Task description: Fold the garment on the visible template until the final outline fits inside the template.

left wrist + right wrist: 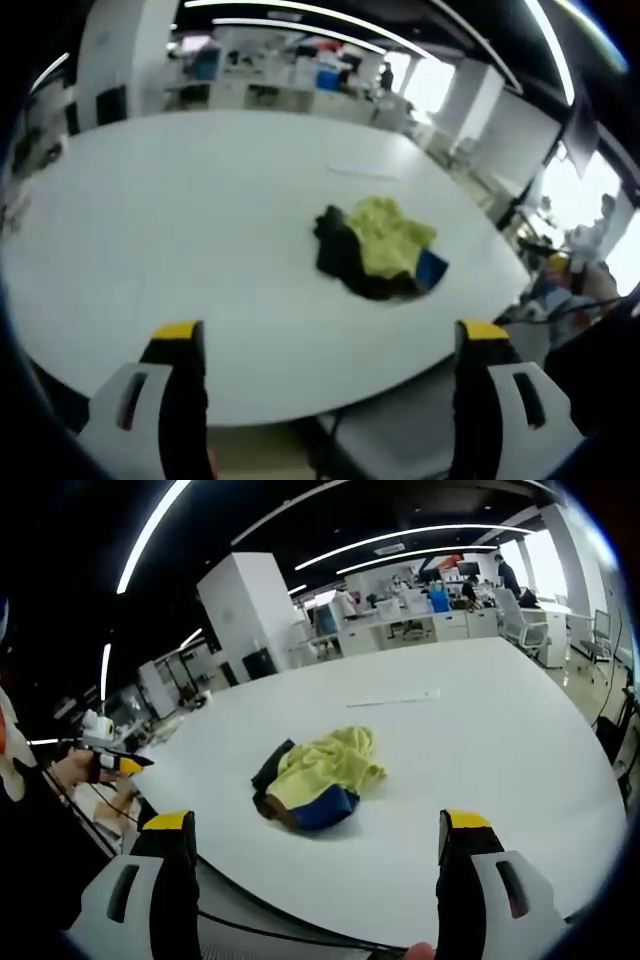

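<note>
A crumpled garment, yellow with black and blue parts, lies in a heap on the white table. In the right gripper view the garment sits near the middle of the table. Beyond it lies a faint pale rectangular template outline, seen in the right gripper view as a thin strip. My left gripper stands open at the table's near edge, well short of the garment. My right gripper is open too, with nothing between its jaws. The left gripper shows at the far left, held by a hand.
The table's rounded edge runs just ahead of the left jaws, with a grey chair below it. Office desks and shelves and a chair stand beyond the table. A person stands far back.
</note>
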